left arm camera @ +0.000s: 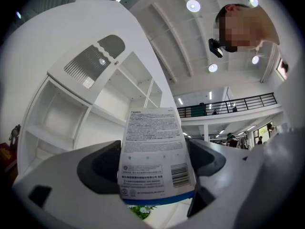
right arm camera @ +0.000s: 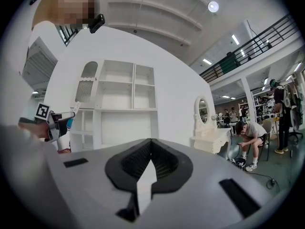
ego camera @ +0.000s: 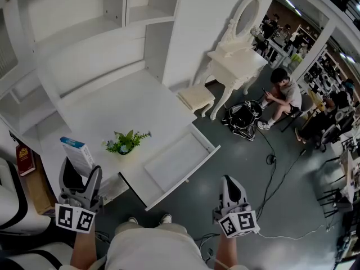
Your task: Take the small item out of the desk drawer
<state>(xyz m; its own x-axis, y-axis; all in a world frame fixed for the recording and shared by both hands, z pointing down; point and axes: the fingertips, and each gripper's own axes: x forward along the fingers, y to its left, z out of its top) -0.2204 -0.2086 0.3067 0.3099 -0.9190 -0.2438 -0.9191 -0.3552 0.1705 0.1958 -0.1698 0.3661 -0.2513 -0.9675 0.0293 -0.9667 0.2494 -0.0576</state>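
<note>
In the head view my left gripper (ego camera: 80,176) is at the lower left, shut on a small white box with a blue edge (ego camera: 79,153), held upright above the desk's near corner. The left gripper view shows the printed box (left arm camera: 155,151) squeezed between the dark pads (left arm camera: 100,168). The desk drawer (ego camera: 185,176) stands pulled out, and its inside looks bare. My right gripper (ego camera: 229,185) hangs over the floor in front of the drawer. In the right gripper view its jaws (right arm camera: 151,152) are shut together with nothing between them.
A small potted green plant (ego camera: 125,143) stands on the white desk (ego camera: 112,108), with white shelving (ego camera: 84,32) behind it. A vanity table with a mirror (ego camera: 239,55) and a stool (ego camera: 197,97) stand to the right. A seated person (ego camera: 284,91), a black bag (ego camera: 244,117) and cables (ego camera: 281,176) are on the floor.
</note>
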